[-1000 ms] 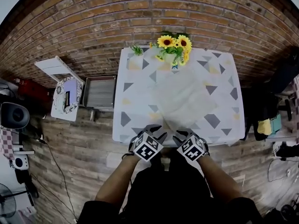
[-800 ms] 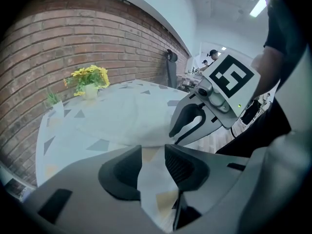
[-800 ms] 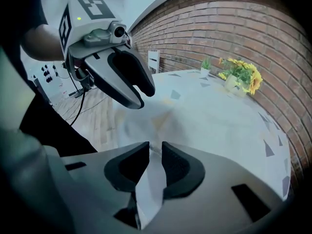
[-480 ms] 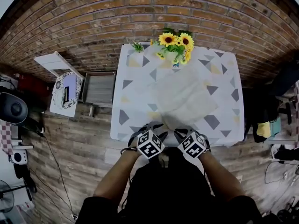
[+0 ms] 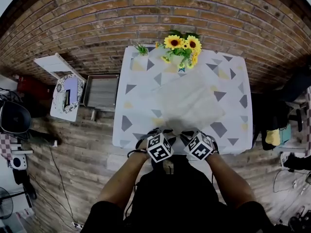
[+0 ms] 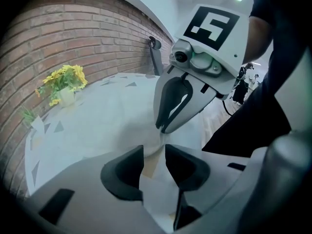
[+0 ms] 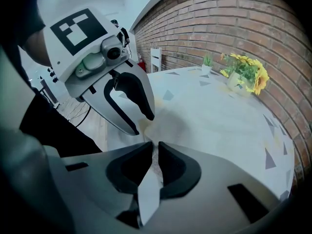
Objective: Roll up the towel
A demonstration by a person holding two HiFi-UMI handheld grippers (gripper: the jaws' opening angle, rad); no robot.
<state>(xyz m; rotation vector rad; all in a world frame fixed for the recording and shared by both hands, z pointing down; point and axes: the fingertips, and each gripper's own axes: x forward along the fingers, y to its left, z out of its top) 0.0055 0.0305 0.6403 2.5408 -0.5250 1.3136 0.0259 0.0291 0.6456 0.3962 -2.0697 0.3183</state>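
Towel (image 5: 192, 103): pale, spread flat and skewed on the patterned table (image 5: 133, 106), with one corner aimed at me at the near edge.

Both my forearms reach in side by side. The grippers pitch steeply down at that corner, marker cubes facing up.

Right gripper (image 7: 156, 147): jaws have just closed down, then eased slightly apart. It is clenched on a thin fold of the towel's near edge, with cloth running up between the pads.

Left gripper (image 6: 154, 152): just beside the right one. Jaws stand apart with towel cloth in the gap, and the pads are not pressing on it.

Far edge of the table: a vase of sunflowers (image 5: 182, 45) just past the towel's far corner, and a small green plant (image 5: 142, 50) to its left, apart from the towel. Brick wall (image 5: 97, 23) behind them. Wooden floor (image 5: 82, 154) off the table's left side.
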